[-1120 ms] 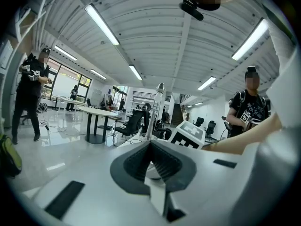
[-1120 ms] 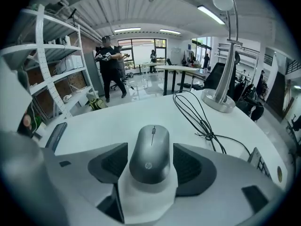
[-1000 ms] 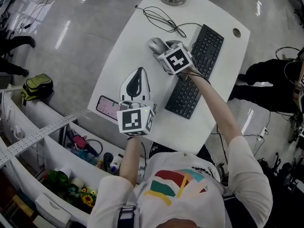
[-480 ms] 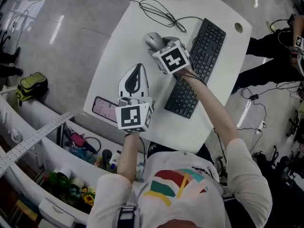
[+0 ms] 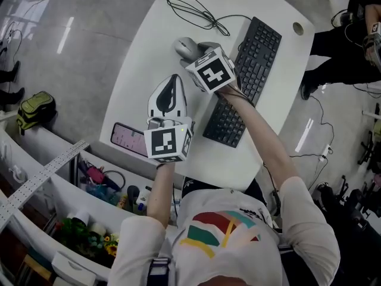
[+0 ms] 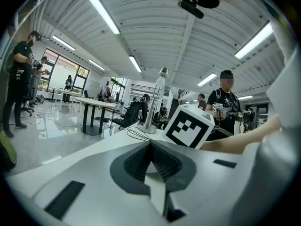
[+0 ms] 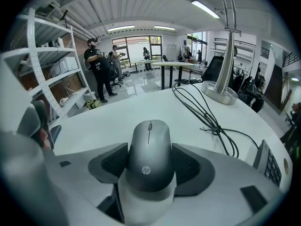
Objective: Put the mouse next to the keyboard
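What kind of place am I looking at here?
Probably an open-plan office or lab: a white desk with a keyboard and mouse, more tables and an office chair behind, and long ceiling strip lights.

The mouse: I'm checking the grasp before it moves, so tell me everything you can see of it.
Dark grey, smooth, matte like plastic, the mouse has a slim scroll wheel on its midline and a small logo near its rear. It lies level, nose away, between the right gripper's jaws, whose ribbed pads press both sides. It is over the white table, apart from the keyboard.
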Demonstrator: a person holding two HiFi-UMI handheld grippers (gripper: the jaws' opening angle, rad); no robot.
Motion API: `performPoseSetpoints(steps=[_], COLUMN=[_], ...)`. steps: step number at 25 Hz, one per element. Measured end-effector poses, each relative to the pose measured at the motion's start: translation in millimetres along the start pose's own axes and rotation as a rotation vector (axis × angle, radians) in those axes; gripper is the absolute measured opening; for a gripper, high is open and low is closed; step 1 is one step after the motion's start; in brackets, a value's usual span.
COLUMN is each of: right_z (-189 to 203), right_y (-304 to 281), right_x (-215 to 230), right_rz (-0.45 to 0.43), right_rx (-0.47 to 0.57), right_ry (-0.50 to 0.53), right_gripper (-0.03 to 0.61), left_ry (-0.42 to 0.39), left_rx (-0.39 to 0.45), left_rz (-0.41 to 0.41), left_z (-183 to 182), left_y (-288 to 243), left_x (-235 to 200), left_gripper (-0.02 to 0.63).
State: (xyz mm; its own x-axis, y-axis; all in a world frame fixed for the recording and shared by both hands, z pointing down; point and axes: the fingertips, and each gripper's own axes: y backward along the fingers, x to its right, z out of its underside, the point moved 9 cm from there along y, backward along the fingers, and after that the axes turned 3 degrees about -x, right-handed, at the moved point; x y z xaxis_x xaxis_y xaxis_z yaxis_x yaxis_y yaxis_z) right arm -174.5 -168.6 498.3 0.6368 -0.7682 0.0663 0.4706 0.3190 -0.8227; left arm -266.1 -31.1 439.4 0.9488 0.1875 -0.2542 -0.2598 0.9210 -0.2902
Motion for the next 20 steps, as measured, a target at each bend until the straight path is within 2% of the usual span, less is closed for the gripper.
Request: performPoseSetpoints(steps=[10,14,20], right_z=[9,14,28], right_y=[19,52,115], right_x=[4,-1,-7], right_rz=[-0.018,-0.026,0.007], right_rx=[0.043,0.085,0.183], right_ry=[0.002,0.007,-0.006], right_gripper=[0.281,0.282,0.282], left_ry=[0.0,-0.008,-0.013], left_rx=[0.023,0.028,0.046], left_rz=[-0.012,0.004,0.057], left_z=[-8,-13,-25], left_y=[5,11,20], left_x=[3,14,42], left_gripper=[0.035,0.035,0.035])
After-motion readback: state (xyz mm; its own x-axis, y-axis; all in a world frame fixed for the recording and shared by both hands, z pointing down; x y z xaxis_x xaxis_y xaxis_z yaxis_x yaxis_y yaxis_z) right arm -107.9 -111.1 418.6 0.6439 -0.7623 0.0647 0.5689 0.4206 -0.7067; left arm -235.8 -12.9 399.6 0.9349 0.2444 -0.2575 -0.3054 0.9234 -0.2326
